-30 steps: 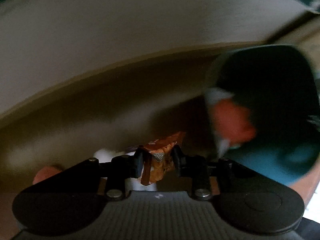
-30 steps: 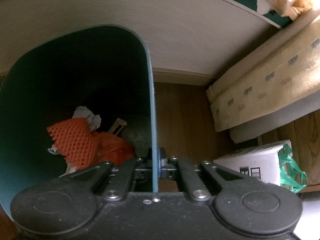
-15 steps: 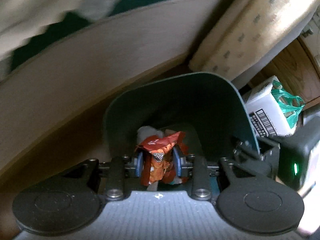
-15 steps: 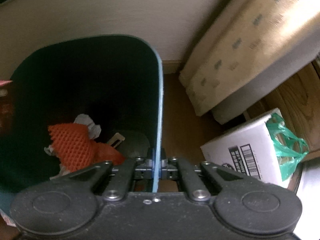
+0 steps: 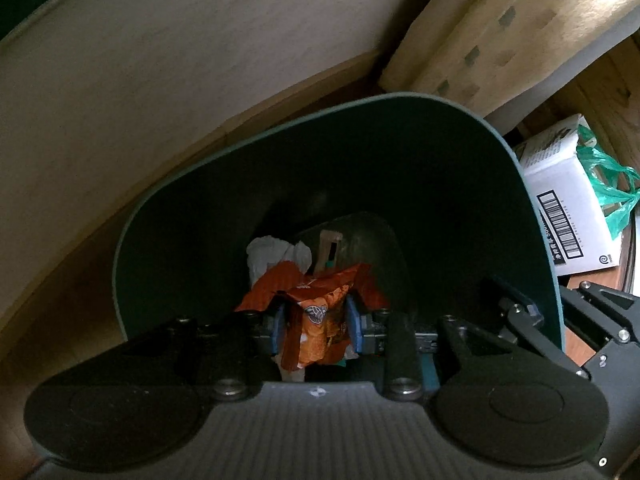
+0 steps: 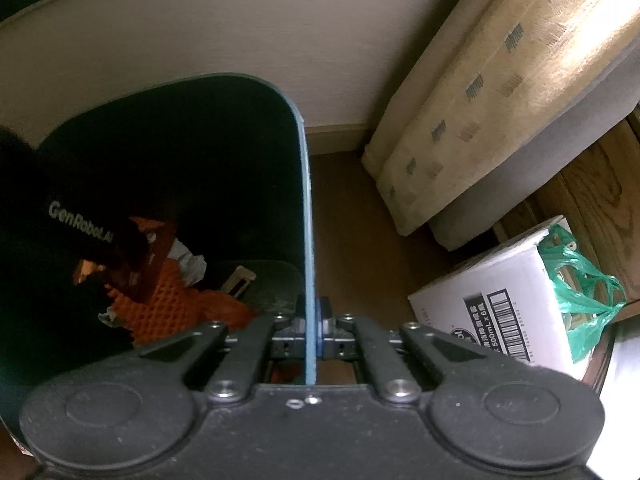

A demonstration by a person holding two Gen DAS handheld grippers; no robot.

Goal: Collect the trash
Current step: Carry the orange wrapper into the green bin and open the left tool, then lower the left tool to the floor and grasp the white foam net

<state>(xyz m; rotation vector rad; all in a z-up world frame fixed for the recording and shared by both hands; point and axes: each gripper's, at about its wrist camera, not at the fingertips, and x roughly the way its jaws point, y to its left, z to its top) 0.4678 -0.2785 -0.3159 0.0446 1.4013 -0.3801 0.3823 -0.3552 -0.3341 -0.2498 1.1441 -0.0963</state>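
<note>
My left gripper [image 5: 316, 322] is shut on a crumpled orange snack wrapper [image 5: 320, 320] and hangs over the mouth of the dark green trash bin [image 5: 132, 224]. Inside the bin lie orange foam netting [image 6: 160, 304], white crumpled paper [image 5: 276, 254] and a small cardboard tag [image 5: 330, 250]. My right gripper [image 6: 311, 326] is shut on the bin's right rim [image 6: 306, 208], the thin wall standing edge-on between its pads. In the right wrist view the left gripper [image 6: 60, 248] shows as a dark body over the bin's left side.
A beige wall with a skirting board runs behind the bin. A patterned mattress [image 6: 500, 92] leans at the right. A white cardboard box [image 6: 492, 312] with a green plastic bag [image 6: 580, 300] stands on the wooden floor right of the bin.
My left gripper has swung with the wrapper from beside the bin to over its opening. The right gripper has kept its hold on the rim while rolling slightly.
</note>
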